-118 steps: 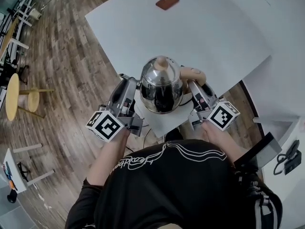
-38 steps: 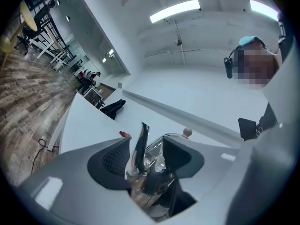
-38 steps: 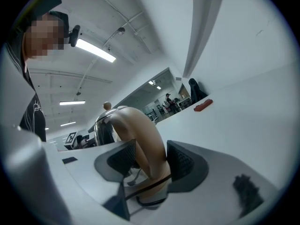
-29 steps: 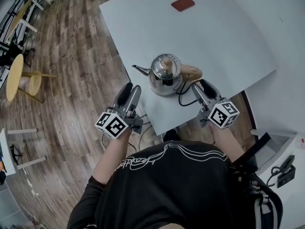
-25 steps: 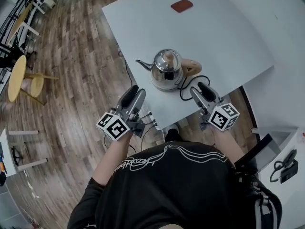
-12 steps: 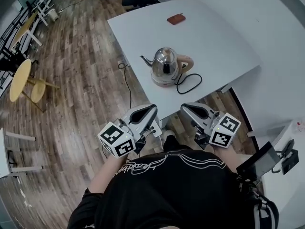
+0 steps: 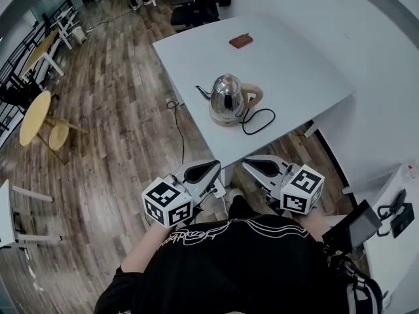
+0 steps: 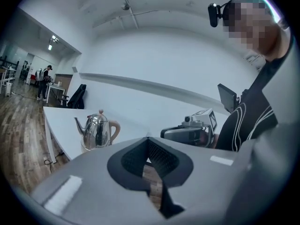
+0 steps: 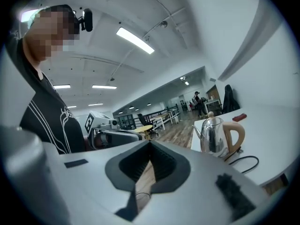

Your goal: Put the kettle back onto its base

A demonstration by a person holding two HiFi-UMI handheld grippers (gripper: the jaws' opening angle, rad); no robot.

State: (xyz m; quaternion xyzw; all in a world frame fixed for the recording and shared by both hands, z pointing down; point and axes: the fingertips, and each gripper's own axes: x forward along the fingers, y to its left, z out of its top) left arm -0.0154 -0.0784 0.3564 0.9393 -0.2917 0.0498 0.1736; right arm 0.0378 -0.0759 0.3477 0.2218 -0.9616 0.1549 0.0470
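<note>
A shiny steel kettle (image 7: 227, 97) with a tan handle stands upright on its round base (image 7: 224, 119), near the front edge of the white table (image 7: 294, 64). The black cord (image 7: 259, 119) loops to its right. My left gripper (image 7: 217, 165) and right gripper (image 7: 244, 163) hover off the table by my body, well short of the kettle, both shut and empty. The left gripper view has the kettle (image 8: 98, 131) far ahead on the left, beyond shut jaws (image 8: 147, 139). From the right gripper (image 9: 150, 143) the kettle (image 9: 216, 134) stands ahead to the right.
A small reddish-brown pouch (image 7: 241, 41) lies at the table's far side. A cable (image 7: 177, 128) trails over the wood floor beside the table. Round yellow tables (image 7: 34, 115) stand at the left, a black chair (image 7: 196, 5) behind the table, another white desk (image 7: 393, 195) at the right.
Both grippers have drawn back from the table edge toward my body and closed, with nothing in them. The kettle stays on its base, now farther away in the head view.
</note>
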